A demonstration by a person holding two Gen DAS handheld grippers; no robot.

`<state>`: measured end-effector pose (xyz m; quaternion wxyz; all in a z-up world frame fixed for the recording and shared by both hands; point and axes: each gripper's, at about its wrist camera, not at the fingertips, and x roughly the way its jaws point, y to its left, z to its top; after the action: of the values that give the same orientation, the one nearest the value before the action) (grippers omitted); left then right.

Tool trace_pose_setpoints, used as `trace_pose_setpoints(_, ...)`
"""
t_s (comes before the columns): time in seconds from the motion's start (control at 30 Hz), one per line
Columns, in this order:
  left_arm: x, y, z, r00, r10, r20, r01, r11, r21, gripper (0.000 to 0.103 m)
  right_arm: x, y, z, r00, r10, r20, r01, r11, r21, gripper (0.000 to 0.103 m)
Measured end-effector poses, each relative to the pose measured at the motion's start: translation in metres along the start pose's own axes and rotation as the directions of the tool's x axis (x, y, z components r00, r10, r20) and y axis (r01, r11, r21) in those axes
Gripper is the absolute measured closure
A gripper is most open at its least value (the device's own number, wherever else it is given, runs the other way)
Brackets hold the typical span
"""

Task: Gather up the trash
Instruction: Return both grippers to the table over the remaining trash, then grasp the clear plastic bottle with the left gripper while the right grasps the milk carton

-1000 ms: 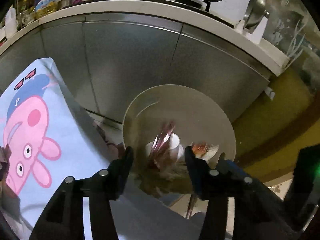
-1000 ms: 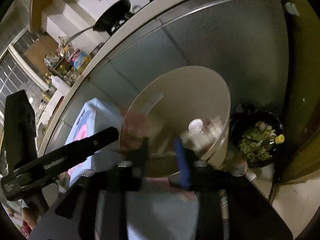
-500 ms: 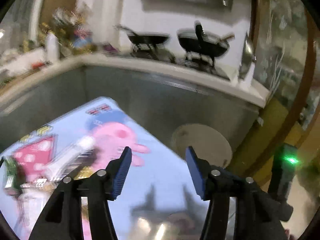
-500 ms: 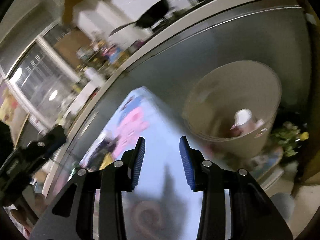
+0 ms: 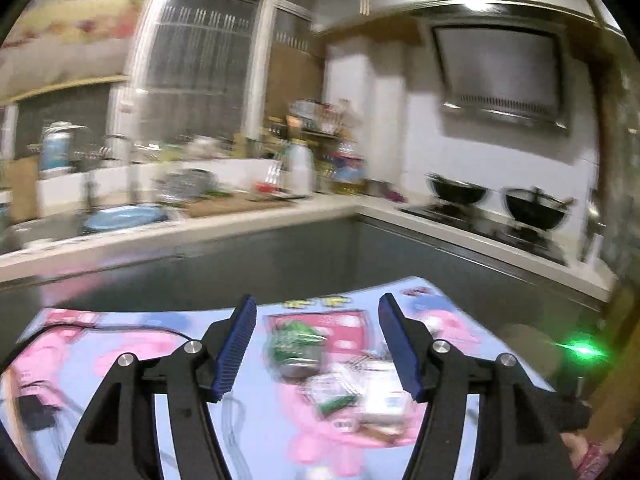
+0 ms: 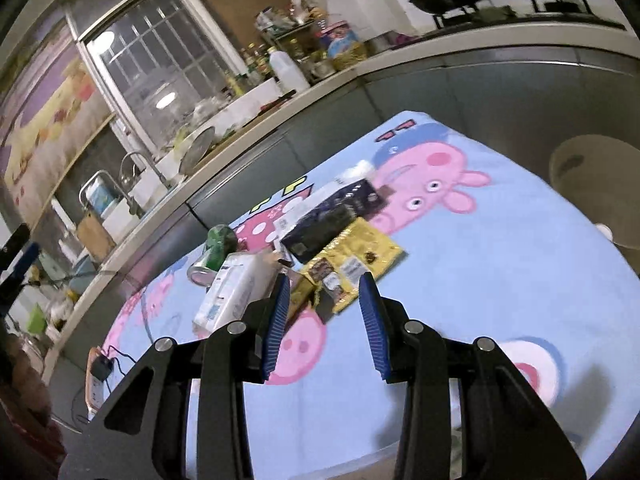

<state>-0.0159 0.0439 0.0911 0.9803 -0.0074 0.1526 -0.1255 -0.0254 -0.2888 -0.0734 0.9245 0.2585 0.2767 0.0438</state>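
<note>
A pile of trash lies on the light-blue Peppa Pig tablecloth (image 6: 500,264): a green can (image 6: 214,250) on its side, a white carton (image 6: 230,292), a dark box (image 6: 332,216) and a yellow wrapper (image 6: 354,262). My right gripper (image 6: 323,320) is open and empty, just short of the wrapper. My left gripper (image 5: 316,346) is open and empty above the same pile, with the green can (image 5: 294,346) and blurred white packets (image 5: 352,392) between its fingers' lines. The beige trash bin (image 6: 596,184) stands past the table's right edge.
A black charger and cable (image 6: 100,370) lie at the table's left end. A kitchen counter (image 5: 240,220) with sink, bottles and woks on a stove (image 5: 496,204) runs behind the table. Grey cabinet fronts (image 6: 460,92) face the table.
Both grippers have swung up and away from the trash bin, back over the table. The pile of trash has come into view. Both stay open and empty.
</note>
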Motion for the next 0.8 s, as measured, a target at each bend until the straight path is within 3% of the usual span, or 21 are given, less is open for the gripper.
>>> trace_pose_setpoints(0.1,-0.017,0.039,0.001,0.989,0.143,0.026,-0.143,0.99,0.003,0.04,0.006,0.011,0.009,0.997,0.006,0.077,-0.001,0.998,-0.055,0.067)
trace_pose_setpoints(0.17,-0.016,0.054,-0.003,0.985,0.175,-0.009,-0.175,0.985,0.002,0.04,0.014,0.016,0.019,0.993,-0.015,0.119,0.03,0.993,-0.118,0.067)
trace_pose_setpoints(0.27,-0.003,0.053,-0.021,0.991,0.072,-0.11,-0.075,0.997,-0.025,0.04,0.023,0.009,0.033,0.996,-0.014,0.093,0.02,0.998,-0.061,0.067)
trace_pose_setpoints(0.33,0.012,0.028,-0.042,0.981,-0.059,-0.185,0.057,0.998,-0.02,0.04,0.017,0.002,0.034,0.995,-0.019,0.103,0.022,0.999,-0.026,0.067)
trace_pose_setpoints(0.37,0.02,0.019,-0.05,0.968,-0.119,-0.221,0.12,0.993,-0.01,0.04,0.015,0.0,0.033,0.994,-0.034,0.103,0.036,0.999,-0.022,0.067)
trace_pose_setpoints(0.47,0.047,-0.044,-0.08,0.896,-0.289,-0.337,0.327,0.943,0.059,0.032,0.005,-0.017,0.027,0.993,-0.067,0.097,0.064,0.998,0.026,0.067)
trace_pose_setpoints(0.53,0.059,-0.086,-0.099,0.84,-0.369,-0.398,0.449,0.885,0.126,0.03,-0.002,-0.03,0.022,0.992,-0.083,0.099,0.078,0.995,0.062,0.067)
trace_pose_setpoints(0.6,0.068,-0.13,-0.122,0.769,-0.42,-0.482,0.563,0.802,0.199,0.027,-0.003,-0.042,0.021,0.992,-0.099,0.085,0.091,0.992,0.087,0.067)
trace_pose_setpoints(0.63,0.073,-0.149,-0.133,0.753,-0.416,-0.51,0.588,0.773,0.238,0.027,-0.003,-0.045,0.02,0.991,-0.104,0.08,0.097,0.991,0.091,0.067)
trace_pose_setpoints(0.7,0.084,-0.167,-0.151,0.743,-0.387,-0.546,0.603,0.741,0.295,0.027,-0.008,-0.052,0.02,0.99,-0.111,0.082,0.102,0.99,0.102,0.067)
trace_pose_setpoints(0.77,0.103,-0.176,-0.162,0.725,-0.352,-0.593,0.604,0.738,0.301,0.025,-0.013,-0.055,0.023,0.99,-0.11,0.093,0.1,0.99,0.103,0.067)
trace_pose_setpoints(0.8,0.109,-0.177,-0.165,0.715,-0.346,-0.607,0.607,0.738,0.294,0.034,-0.017,-0.056,0.024,0.989,-0.109,0.098,0.1,0.99,0.102,0.067)
